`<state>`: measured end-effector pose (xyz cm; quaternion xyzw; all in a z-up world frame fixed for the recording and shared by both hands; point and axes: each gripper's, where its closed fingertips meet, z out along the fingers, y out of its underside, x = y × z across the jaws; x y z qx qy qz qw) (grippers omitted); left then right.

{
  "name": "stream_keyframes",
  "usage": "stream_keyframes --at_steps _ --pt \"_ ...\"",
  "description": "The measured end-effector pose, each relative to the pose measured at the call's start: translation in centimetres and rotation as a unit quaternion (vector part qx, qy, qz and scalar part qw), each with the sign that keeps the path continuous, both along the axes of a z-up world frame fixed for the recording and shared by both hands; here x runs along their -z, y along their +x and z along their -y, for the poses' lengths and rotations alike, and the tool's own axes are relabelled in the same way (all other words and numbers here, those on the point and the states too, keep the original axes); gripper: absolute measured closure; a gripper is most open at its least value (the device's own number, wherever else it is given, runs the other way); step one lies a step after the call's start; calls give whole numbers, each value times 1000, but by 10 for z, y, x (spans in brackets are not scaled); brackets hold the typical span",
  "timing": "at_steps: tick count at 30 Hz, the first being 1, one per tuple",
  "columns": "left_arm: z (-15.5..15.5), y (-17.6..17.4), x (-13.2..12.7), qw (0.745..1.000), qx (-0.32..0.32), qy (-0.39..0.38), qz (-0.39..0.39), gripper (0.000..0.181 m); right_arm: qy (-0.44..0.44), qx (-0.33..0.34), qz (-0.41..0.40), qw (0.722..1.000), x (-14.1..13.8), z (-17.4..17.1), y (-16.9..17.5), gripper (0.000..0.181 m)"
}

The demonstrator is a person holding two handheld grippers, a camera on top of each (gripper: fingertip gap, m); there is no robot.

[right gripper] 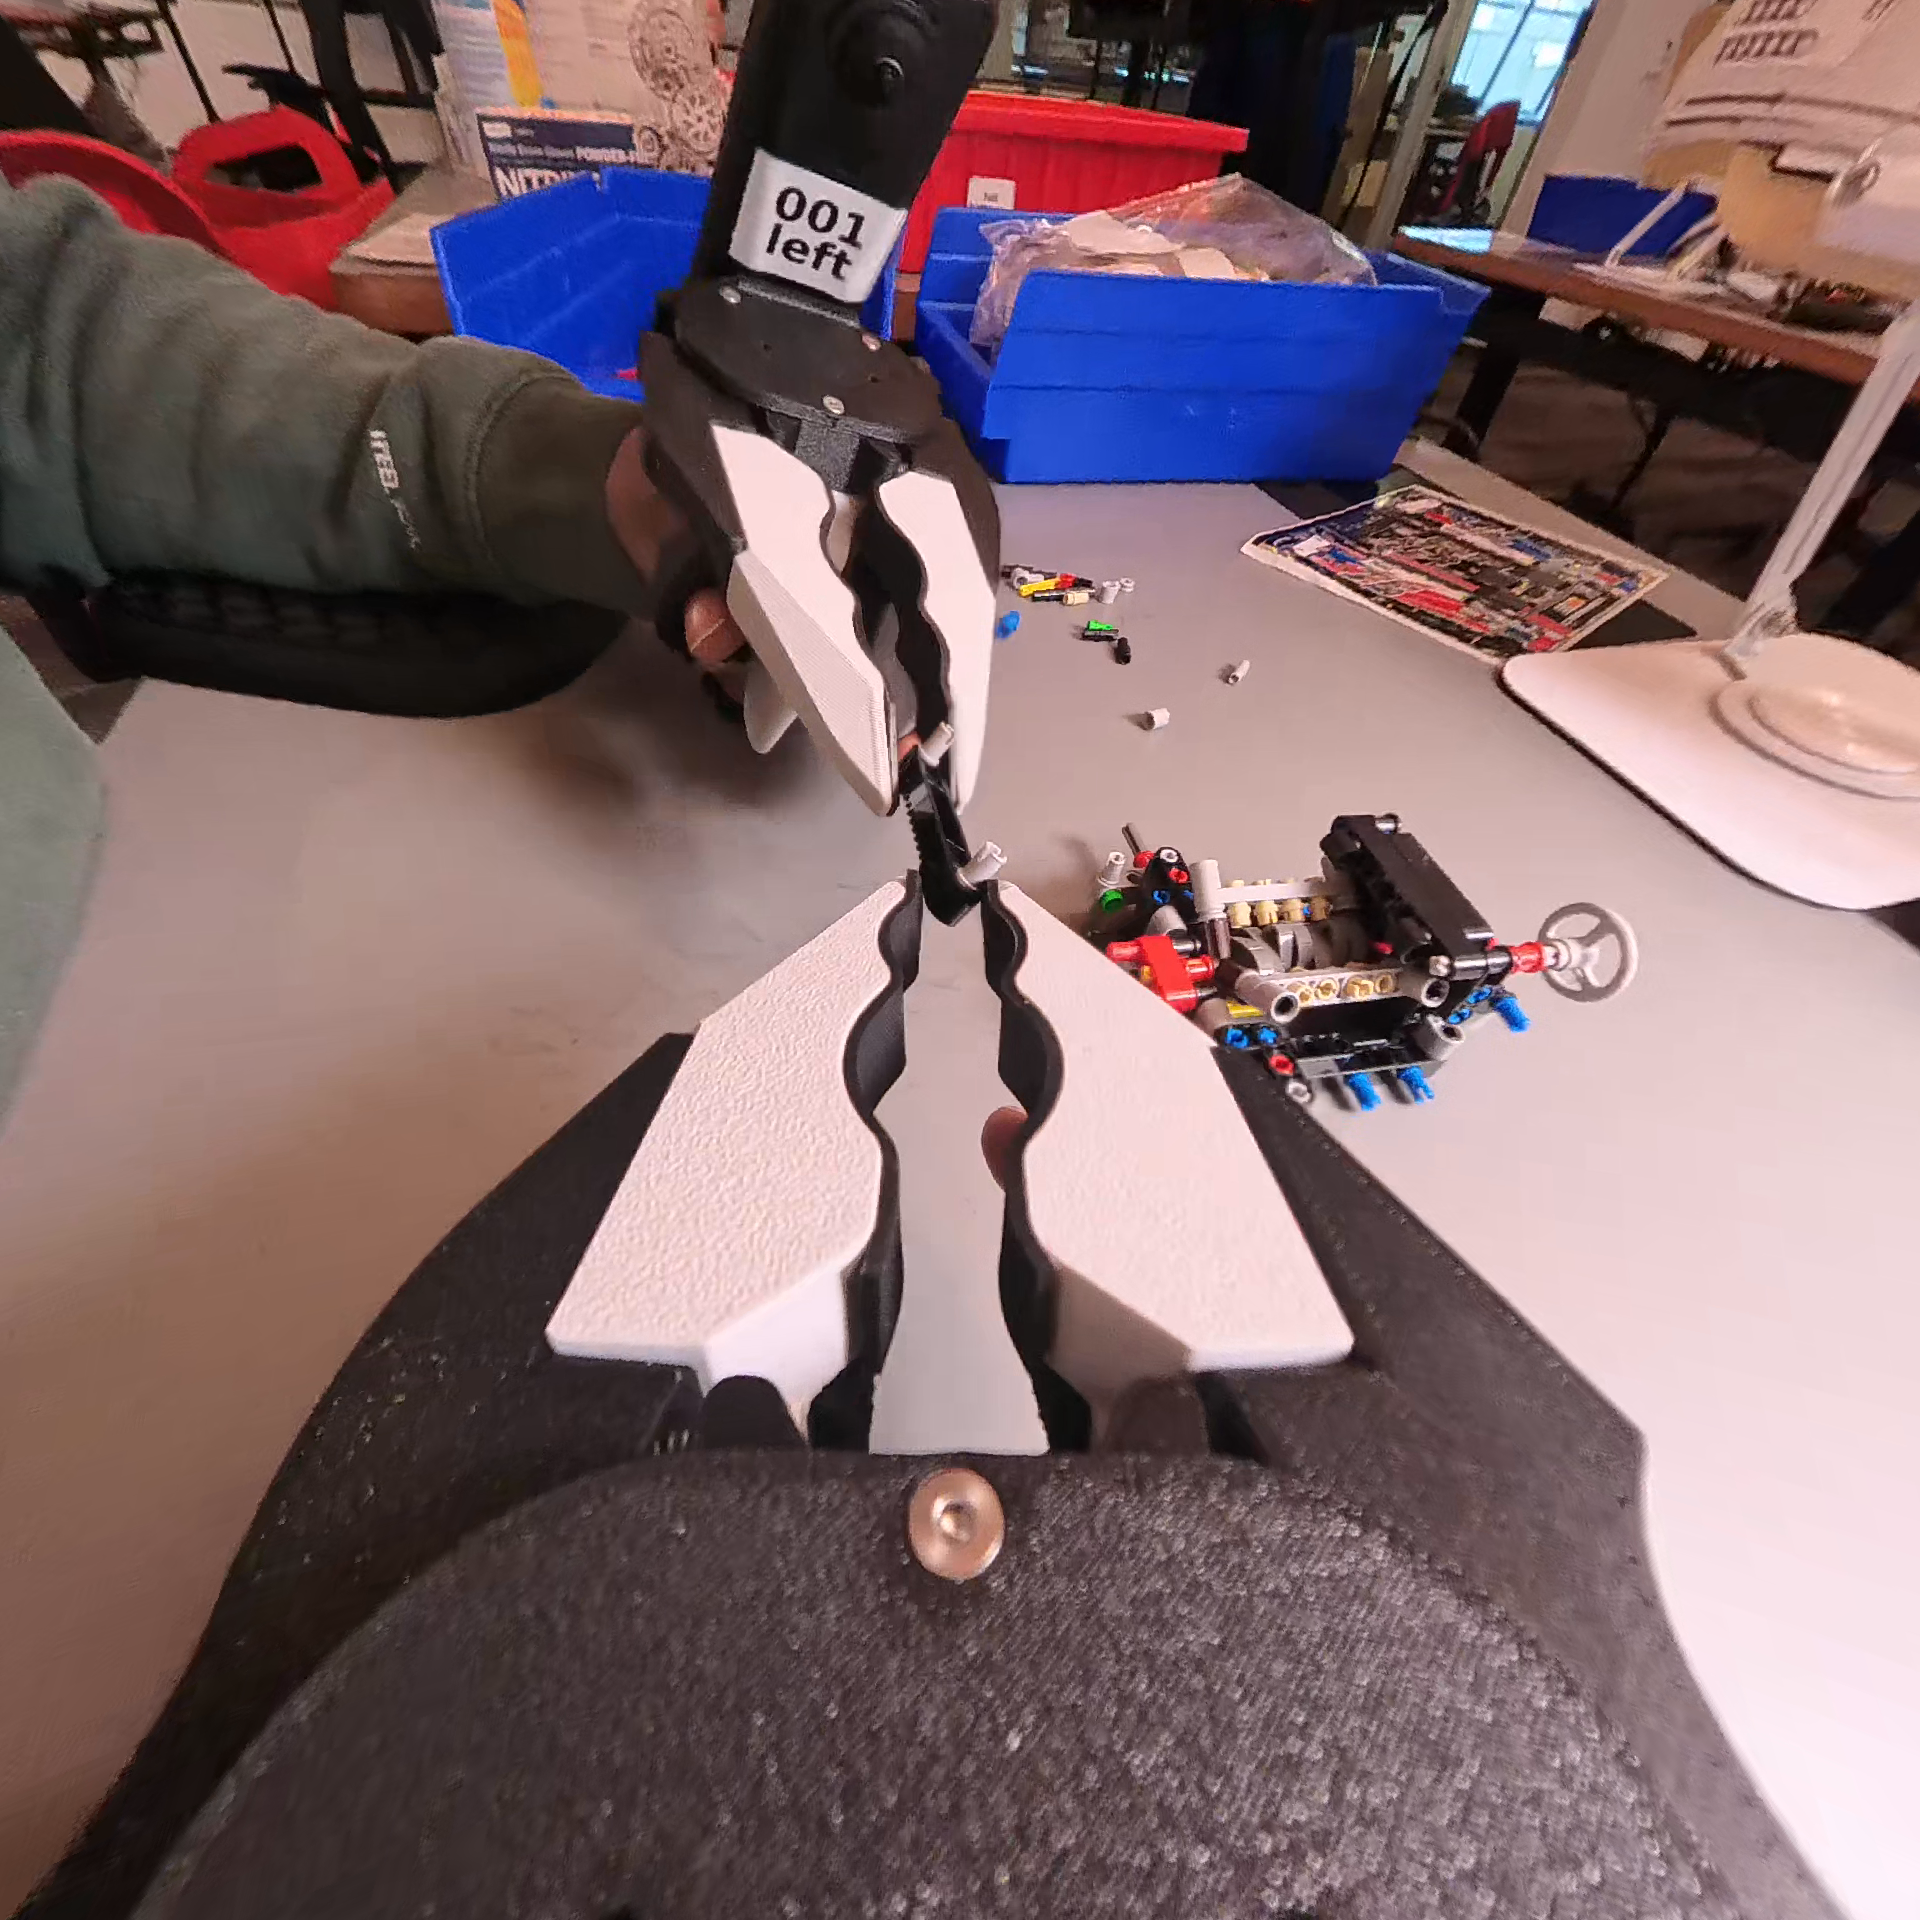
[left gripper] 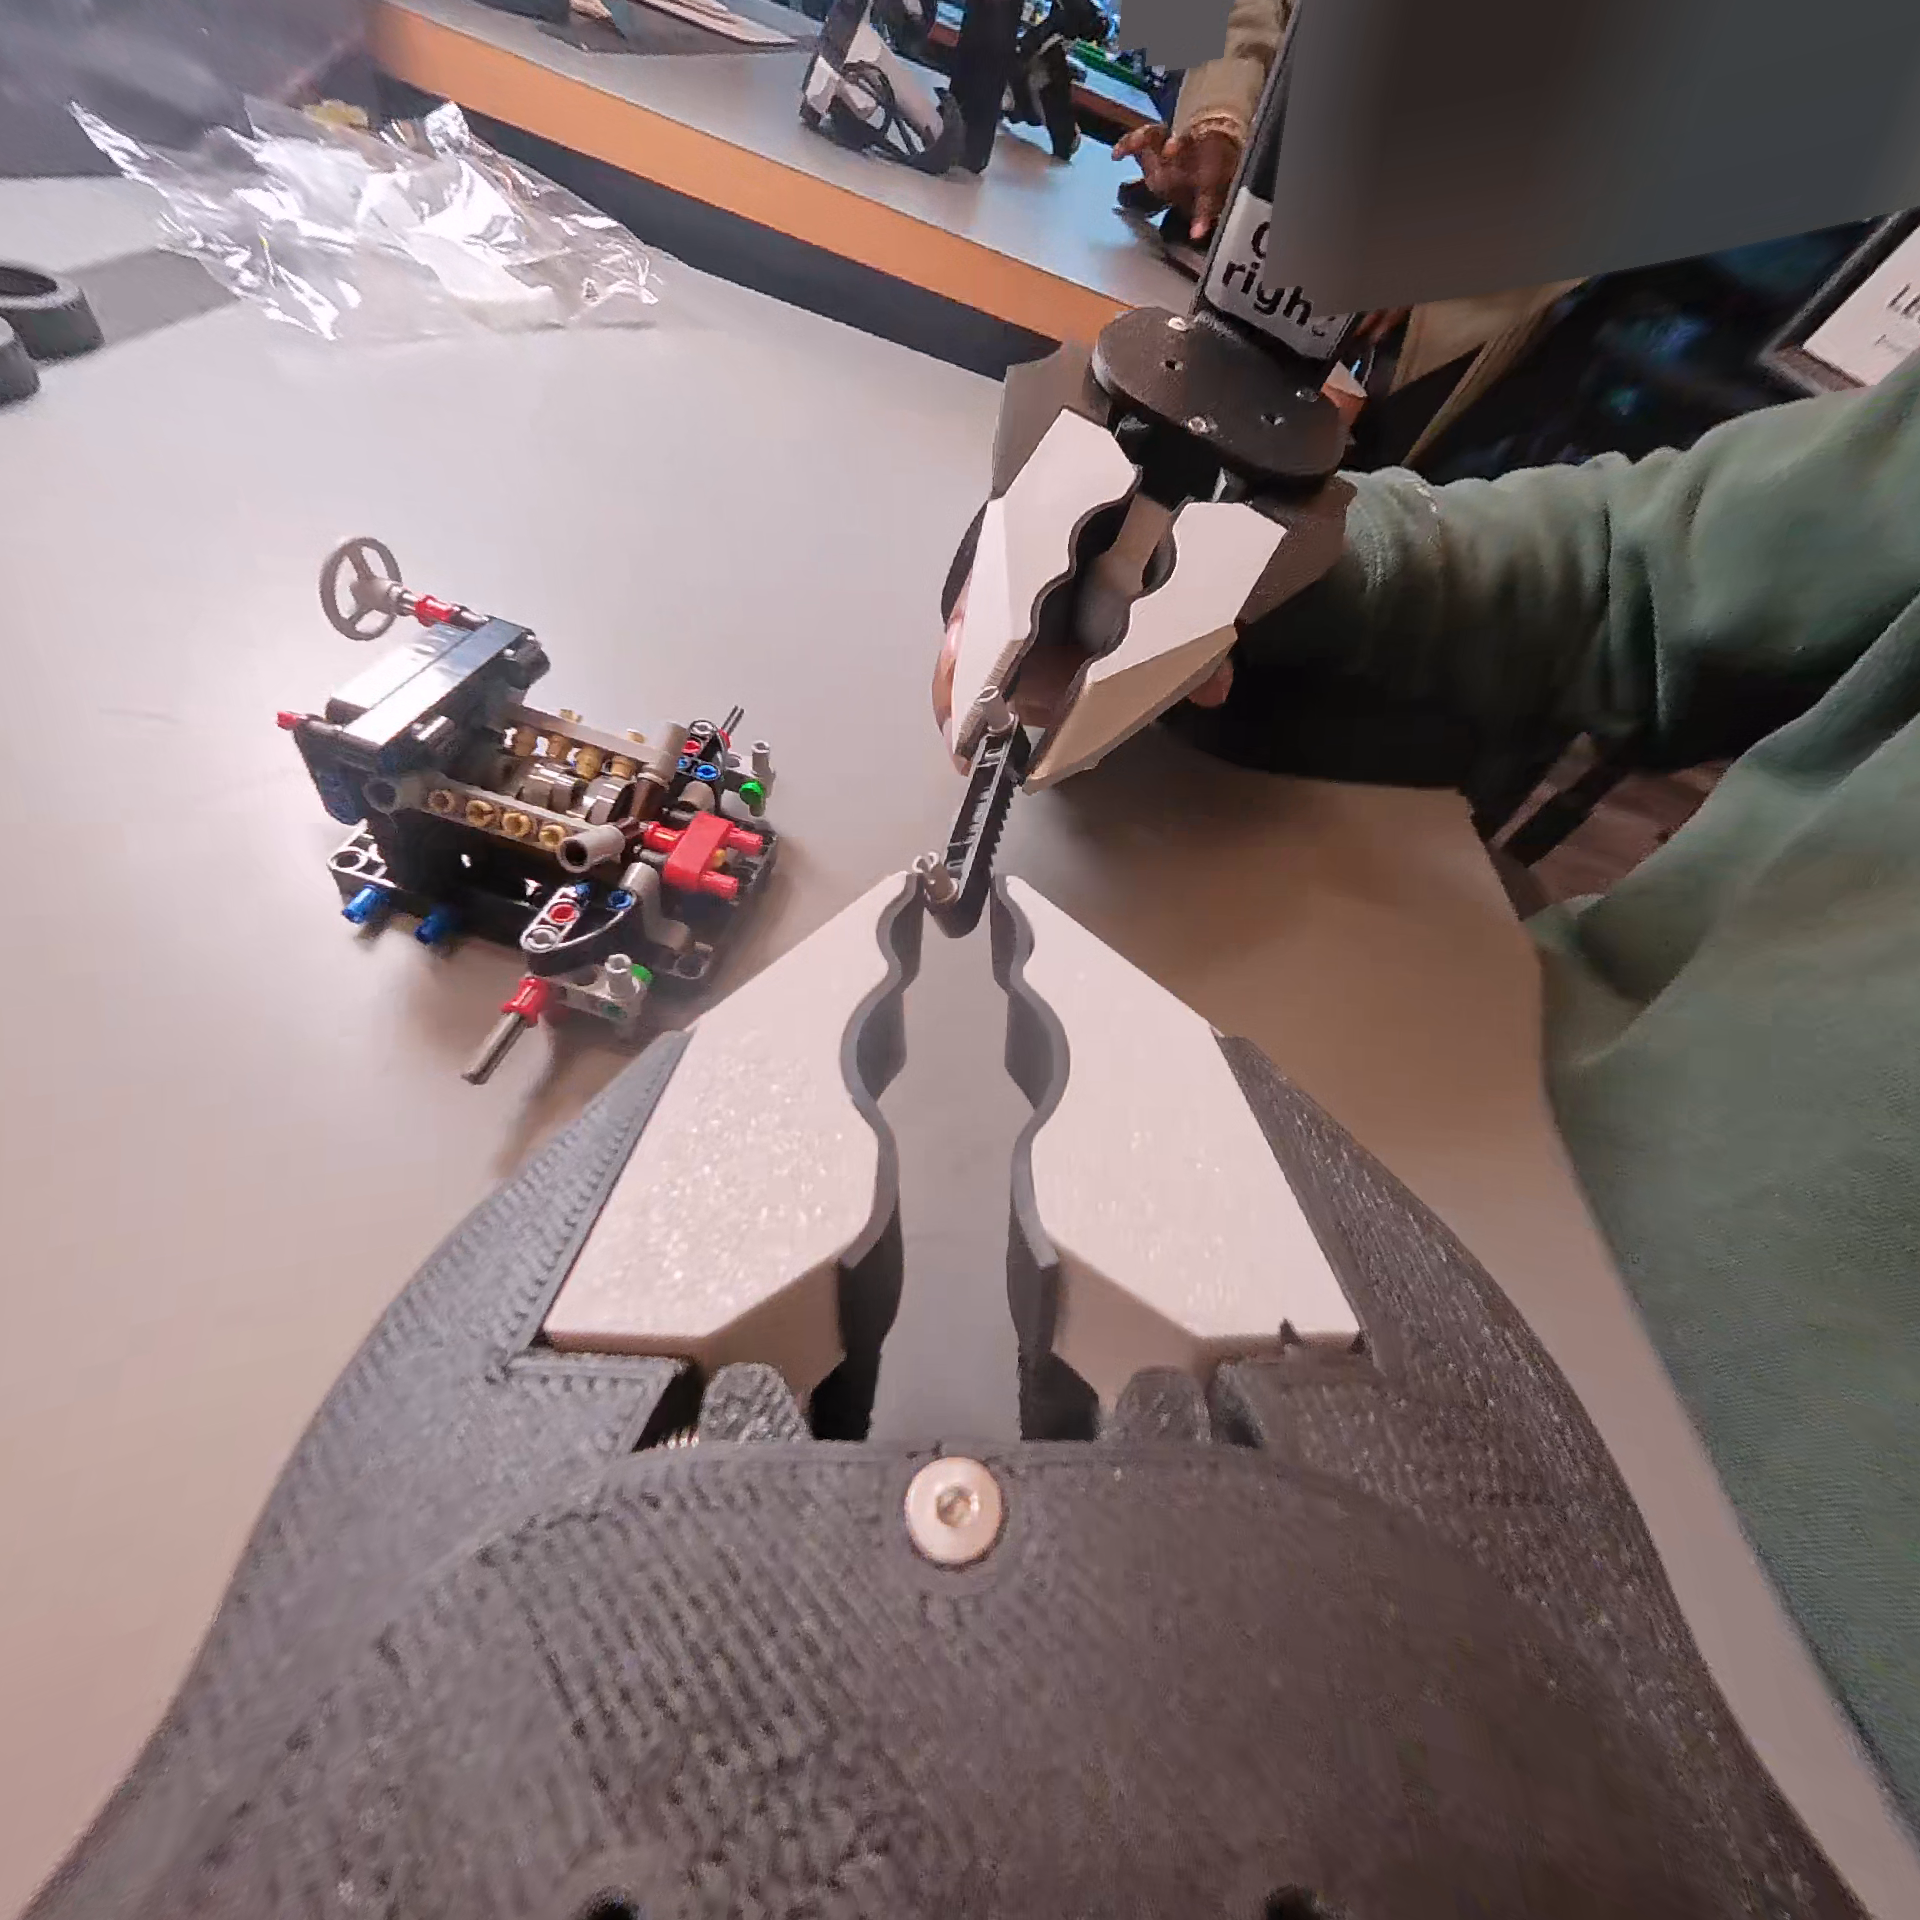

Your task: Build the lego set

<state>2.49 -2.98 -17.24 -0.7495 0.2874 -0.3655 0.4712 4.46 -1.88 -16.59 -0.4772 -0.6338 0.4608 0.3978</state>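
The left gripper [left gripper: 954, 896] and right gripper [right gripper: 951, 902] face each other tip to tip above the grey table [left gripper: 520, 499]. Between them spans 1 black toothed rack [left gripper: 985, 805], a short Lego piece with a grey pin [left gripper: 928, 864] at each end. Each gripper's fingers are narrowed onto 1 end of the rack: the left pinches the near end in the left wrist view, and the right pinches the far end. The rack is held clear of the table surface.

The partly built model [left gripper: 540, 821] sits on the table, apart from both grippers, to the left side in the left wrist view. It is a dark frame with tan, red and blue pins, and a grey steering wheel [left gripper: 361, 587] projects from 1 end on a shaft.

Loose small parts [right gripper: 1081, 603] lie scattered on the table beyond the left gripper in the right wrist view. An instruction booklet [right gripper: 1455, 566] lies flat farther right. 2 blue bins [right gripper: 1195, 364] stand at the table's far edge. A clear plastic bag [left gripper: 364, 218] lies crumpled behind the model. A green sleeve [left gripper: 1662, 582] covers the arm holding the right gripper.
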Motion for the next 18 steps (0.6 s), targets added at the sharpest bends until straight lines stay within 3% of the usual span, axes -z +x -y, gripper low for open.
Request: stream_keyframes --at_steps 5,9,12,15,18 --pt "0 1 -2 996 5 -73 56 172 -70 -3 8 998 -1 -3 1 171" --pt "1 3 -5 975 13 -173 140 173 -121 -6 10 993 -3 -4 1 170" --pt "2 4 -5 964 17 -203 169 173 -133 -6 11 991 -4 -4 1 170" --pt "2 3 -3 967 16 -200 159 173 -127 -8 19 992 -1 -3 2 170" --pt "3 4 7 980 16 -170 101 173 -120 -14 31 992 3 -2 2 167"
